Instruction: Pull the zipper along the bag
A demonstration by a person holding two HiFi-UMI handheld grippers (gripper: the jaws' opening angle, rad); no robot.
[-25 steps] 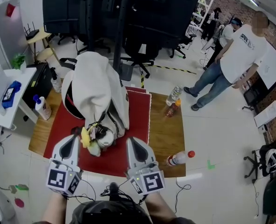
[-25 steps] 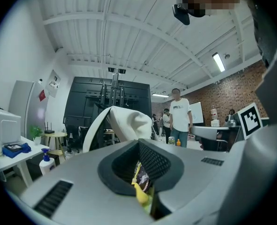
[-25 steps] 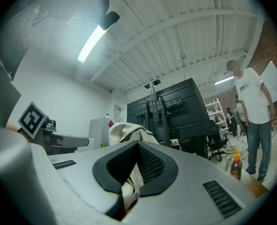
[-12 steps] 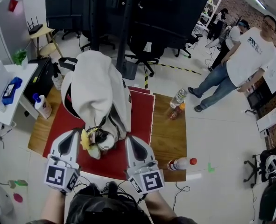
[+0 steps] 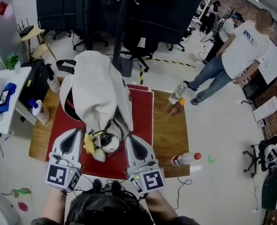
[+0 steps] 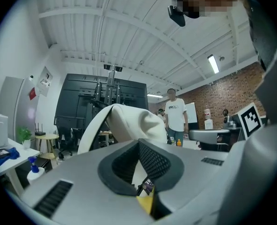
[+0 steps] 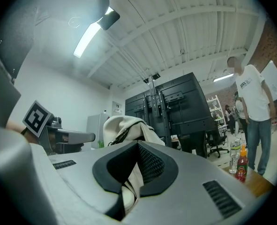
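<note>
A cream-white bag [image 5: 98, 93] lies lengthwise on a red mat [image 5: 140, 121], its near end towards me. My left gripper [image 5: 77, 134] is at the left of that end, shut on a yellow tag [image 5: 88, 142] by the zipper. The left gripper view shows the yellow tag [image 6: 145, 204] and a small dark piece pinched between the pads, with the bag [image 6: 129, 121] beyond. My right gripper [image 5: 130, 139] is at the right of the bag's end. In the right gripper view its jaws are shut on cream bag fabric [image 7: 130, 189].
The mat covers a wooden table [image 5: 168, 135]. A clear bottle [image 5: 177, 93] and an orange sauce bottle [image 5: 175, 108] stand at its far right; a red-capped bottle [image 5: 185, 159] lies at the front right corner. Spray bottles [image 5: 39, 110] stand at left. People [image 5: 236, 50] stand far right.
Both grippers keep their grips and have shifted a little over the mat together with the bag's near end. The head view has swung slightly.
</note>
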